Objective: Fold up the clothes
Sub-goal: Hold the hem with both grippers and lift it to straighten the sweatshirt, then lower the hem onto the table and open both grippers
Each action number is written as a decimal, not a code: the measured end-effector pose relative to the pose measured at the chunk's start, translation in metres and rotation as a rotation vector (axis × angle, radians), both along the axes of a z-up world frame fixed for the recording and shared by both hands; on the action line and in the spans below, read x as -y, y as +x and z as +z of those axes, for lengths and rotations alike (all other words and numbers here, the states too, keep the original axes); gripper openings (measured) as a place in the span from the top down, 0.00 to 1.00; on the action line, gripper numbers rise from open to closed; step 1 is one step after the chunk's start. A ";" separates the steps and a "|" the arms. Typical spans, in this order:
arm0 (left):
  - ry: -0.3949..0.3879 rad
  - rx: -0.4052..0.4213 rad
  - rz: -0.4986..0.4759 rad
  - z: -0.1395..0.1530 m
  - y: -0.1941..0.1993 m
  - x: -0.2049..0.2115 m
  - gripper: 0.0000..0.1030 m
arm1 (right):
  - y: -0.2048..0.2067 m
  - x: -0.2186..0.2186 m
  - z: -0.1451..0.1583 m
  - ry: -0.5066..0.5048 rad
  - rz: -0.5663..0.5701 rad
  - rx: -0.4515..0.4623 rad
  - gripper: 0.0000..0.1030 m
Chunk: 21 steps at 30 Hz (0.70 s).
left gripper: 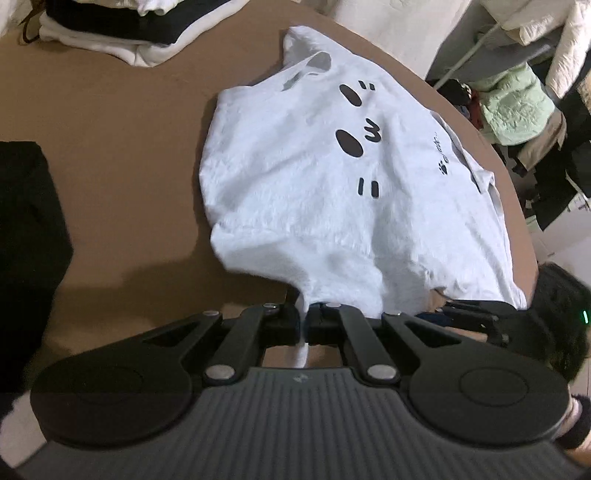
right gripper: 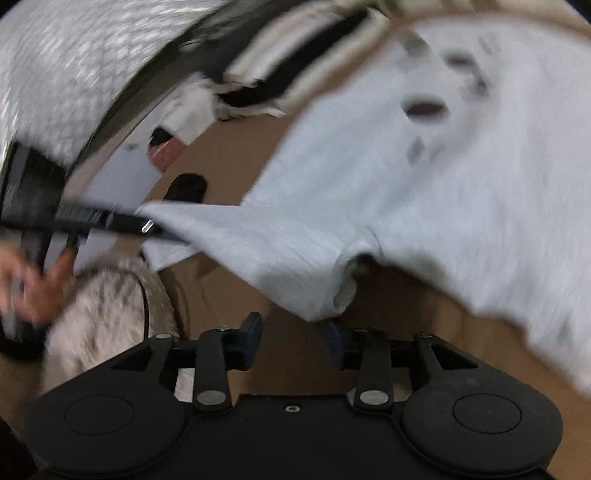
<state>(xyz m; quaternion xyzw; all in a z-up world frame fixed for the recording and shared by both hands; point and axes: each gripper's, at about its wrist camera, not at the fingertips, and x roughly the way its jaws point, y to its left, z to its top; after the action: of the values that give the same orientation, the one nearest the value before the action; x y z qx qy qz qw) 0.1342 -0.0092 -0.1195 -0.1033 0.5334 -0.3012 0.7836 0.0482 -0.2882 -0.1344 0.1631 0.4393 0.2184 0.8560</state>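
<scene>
**White T-shirt pinched at its near edge on a brown tabletop**

A white cotton T-shirt with a black cartoon face print is lying spread across the right part of a brown tabletop, its collar pointing to the far side and its right edge reaching the table's rim. The left hand-held gripper is clamping the shirt's near edge, its black jaws closed together on a fold of white cloth that is hanging down between them. In the right wrist view, which is blurred, the right hand-held gripper is standing with its jaws apart and nothing pressed between them; a bunched fold of the shirt is hanging just beyond its right fingertip, and whether the two are touching cannot be told. A person's hand is showing at the left edge of that view. At the far left of the tabletop a stack of folded white and black garments is resting, and a black garment is lying at the near left.
</scene>
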 end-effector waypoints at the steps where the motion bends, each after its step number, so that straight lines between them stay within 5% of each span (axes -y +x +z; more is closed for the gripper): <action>1: -0.013 -0.008 0.011 -0.001 0.004 0.001 0.98 | 0.000 -0.004 0.002 -0.056 0.024 0.032 0.49; 3: -0.060 -0.023 0.038 -0.005 0.014 0.003 0.98 | 0.000 -0.012 0.001 -0.166 0.044 0.081 0.40; 6: -0.118 -0.022 0.087 -0.006 0.035 0.010 0.98 | 0.003 -0.016 -0.009 -0.246 0.029 0.132 0.39; 17: -0.135 -0.059 0.201 -0.050 0.060 0.020 0.98 | 0.030 -0.018 -0.022 -0.065 -0.004 0.125 0.41; 19: -0.108 -0.033 0.196 -0.044 0.055 0.017 0.98 | 0.032 -0.018 -0.021 -0.027 -0.010 0.102 0.83; 20: -0.092 -0.018 0.191 -0.041 0.052 0.016 0.98 | 0.033 -0.016 -0.020 -0.003 -0.018 0.079 0.93; 21: -0.073 -0.003 0.176 -0.035 0.048 0.015 0.98 | 0.034 -0.015 -0.019 0.021 -0.025 0.056 0.93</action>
<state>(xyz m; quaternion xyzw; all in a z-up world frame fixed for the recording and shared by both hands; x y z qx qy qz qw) 0.1827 -0.0242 -0.1544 -0.1784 0.5121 -0.2503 0.8020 0.0825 -0.2733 -0.1536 0.1716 0.4109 0.2165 0.8688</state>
